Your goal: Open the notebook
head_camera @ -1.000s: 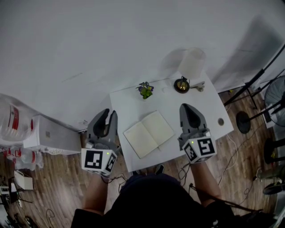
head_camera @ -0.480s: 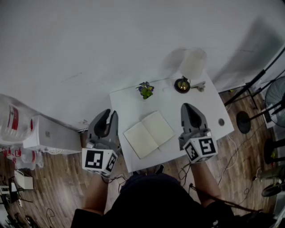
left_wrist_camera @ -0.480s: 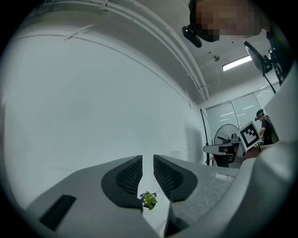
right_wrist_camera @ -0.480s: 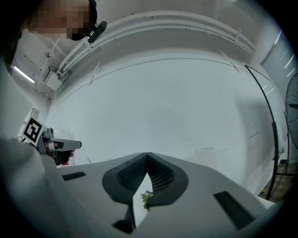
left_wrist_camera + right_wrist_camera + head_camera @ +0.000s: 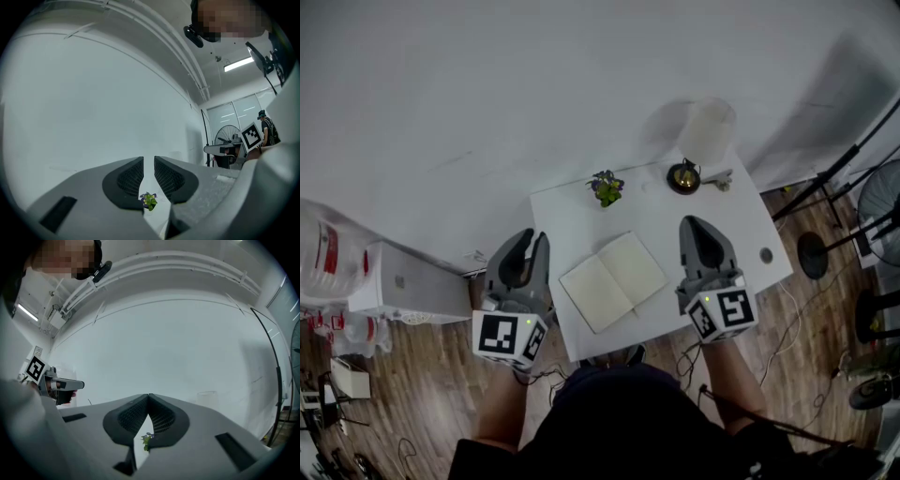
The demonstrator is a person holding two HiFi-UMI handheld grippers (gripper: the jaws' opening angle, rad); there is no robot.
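Note:
The notebook [image 5: 612, 282] lies open on the small white table [image 5: 572, 220], showing two blank cream pages. My left gripper [image 5: 534, 240] hovers just off the table's left edge, to the left of the notebook and apart from it. Its jaws [image 5: 149, 161] are closing, with a narrow gap left and nothing between them. My right gripper [image 5: 699, 225] hangs over the right part of the table, right of the notebook and not touching it. Its fingertips [image 5: 148, 395] meet, shut on nothing. Both point level toward the far wall.
A small potted plant [image 5: 606, 187] stands at the table's back edge, a lamp [image 5: 703, 136] with a dark base [image 5: 682, 178] at the back right. A white appliance [image 5: 403, 286] and water jug [image 5: 323, 258] stand left; stands and a fan [image 5: 881, 202] right.

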